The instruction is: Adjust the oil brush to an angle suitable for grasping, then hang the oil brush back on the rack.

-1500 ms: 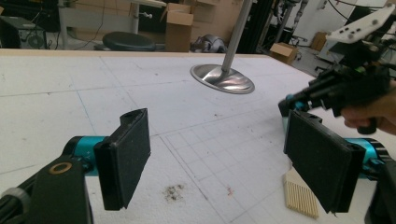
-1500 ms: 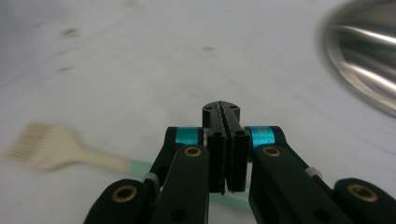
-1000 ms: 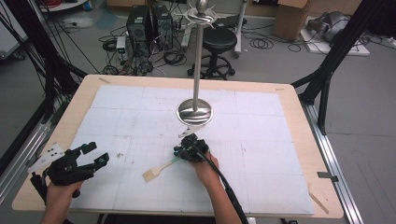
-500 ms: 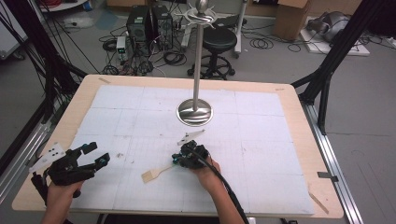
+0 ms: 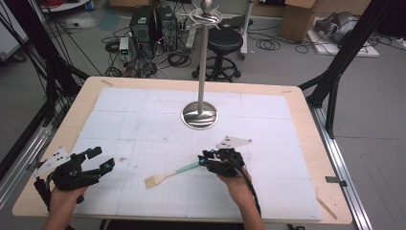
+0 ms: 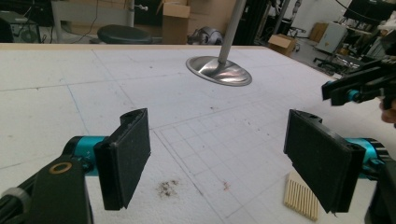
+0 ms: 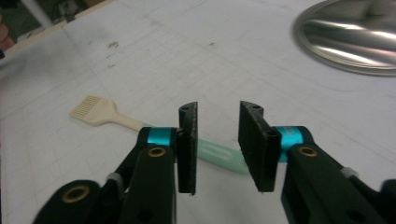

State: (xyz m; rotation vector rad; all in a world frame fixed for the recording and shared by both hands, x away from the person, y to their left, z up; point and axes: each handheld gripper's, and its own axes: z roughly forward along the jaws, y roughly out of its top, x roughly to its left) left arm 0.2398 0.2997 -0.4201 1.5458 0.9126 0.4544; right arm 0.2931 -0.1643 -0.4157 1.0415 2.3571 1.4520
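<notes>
Pastry brush (image 5: pixel 171 174) lies flat on the white bench (image 5: pixel 143 120) near the front edge, cream bristles toward the left tool, pale green handle running under the right tool (image 5: pixel 205 161). Right tool's jaws stand narrowly apart above the handle end, not closed on it (image 7: pixel 217 140). Left tool (image 5: pixel 104 158) sits well apart at the front left corner, jaws wide, empty; steel stand (image 5: pixel 200 115) upright behind
</notes>
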